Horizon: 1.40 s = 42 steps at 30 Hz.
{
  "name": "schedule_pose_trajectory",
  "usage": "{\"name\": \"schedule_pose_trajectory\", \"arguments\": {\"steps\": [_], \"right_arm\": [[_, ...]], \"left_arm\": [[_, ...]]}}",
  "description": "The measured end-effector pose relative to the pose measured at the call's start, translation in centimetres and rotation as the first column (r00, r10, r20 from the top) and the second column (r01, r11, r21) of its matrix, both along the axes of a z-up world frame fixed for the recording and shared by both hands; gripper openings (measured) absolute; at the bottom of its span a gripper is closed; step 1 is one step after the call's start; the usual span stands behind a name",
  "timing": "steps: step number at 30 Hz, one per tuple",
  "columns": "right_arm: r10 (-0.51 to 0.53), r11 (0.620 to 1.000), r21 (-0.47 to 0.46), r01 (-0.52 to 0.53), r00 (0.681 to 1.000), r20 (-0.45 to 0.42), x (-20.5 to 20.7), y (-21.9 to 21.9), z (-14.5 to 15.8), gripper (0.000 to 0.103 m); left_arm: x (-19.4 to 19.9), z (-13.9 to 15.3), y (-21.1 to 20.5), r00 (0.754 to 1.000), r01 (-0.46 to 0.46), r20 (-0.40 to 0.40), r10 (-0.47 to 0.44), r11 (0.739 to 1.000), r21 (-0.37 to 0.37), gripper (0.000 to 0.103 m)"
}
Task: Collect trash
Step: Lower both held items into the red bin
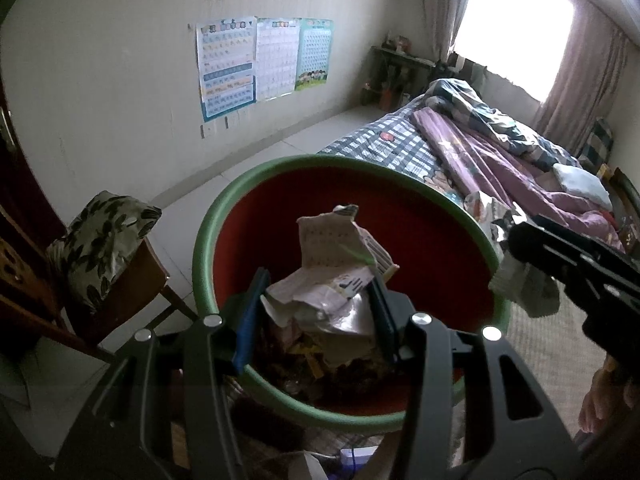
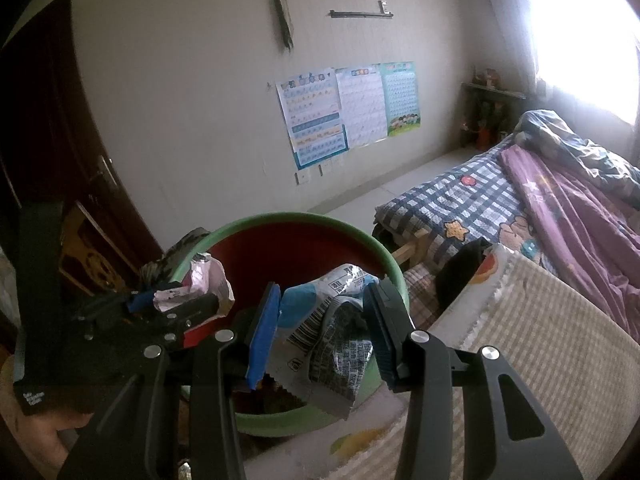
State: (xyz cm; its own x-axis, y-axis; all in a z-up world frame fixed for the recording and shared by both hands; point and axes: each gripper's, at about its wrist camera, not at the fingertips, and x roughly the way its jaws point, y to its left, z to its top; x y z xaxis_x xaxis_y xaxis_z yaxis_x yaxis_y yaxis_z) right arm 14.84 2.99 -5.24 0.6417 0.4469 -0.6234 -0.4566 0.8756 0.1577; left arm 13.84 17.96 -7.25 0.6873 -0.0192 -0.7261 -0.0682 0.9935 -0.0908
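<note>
Left wrist view: one green-rimmed bin, two grippers, two bits of trash. Left gripper is partly closed, pinching crumpled paper over the bin; right gripper likewise clamps a snack wrapper between both pads, just above the rim.

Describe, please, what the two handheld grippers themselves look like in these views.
Both are black plastic two-finger tools with cut-out slots in their linkage arms and round silver pivot pins. The left gripper and the right gripper each carry a blue ribbed pad on one finger and a dark ribbed pad on the other. No cables show.
</note>
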Motion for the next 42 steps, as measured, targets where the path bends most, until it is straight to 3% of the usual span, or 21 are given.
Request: {"name": "schedule_pose_trajectory", "arguments": {"steps": [42], "right_arm": [[-0.009, 0.999, 0.039, 0.011, 0.998, -0.064, 2.4, 0.5, -2.0, 0.042]], "left_arm": [[3.0, -1.9, -0.5, 0.996, 0.043, -0.073, -0.041, 0.999, 0.02, 0.046]]}}
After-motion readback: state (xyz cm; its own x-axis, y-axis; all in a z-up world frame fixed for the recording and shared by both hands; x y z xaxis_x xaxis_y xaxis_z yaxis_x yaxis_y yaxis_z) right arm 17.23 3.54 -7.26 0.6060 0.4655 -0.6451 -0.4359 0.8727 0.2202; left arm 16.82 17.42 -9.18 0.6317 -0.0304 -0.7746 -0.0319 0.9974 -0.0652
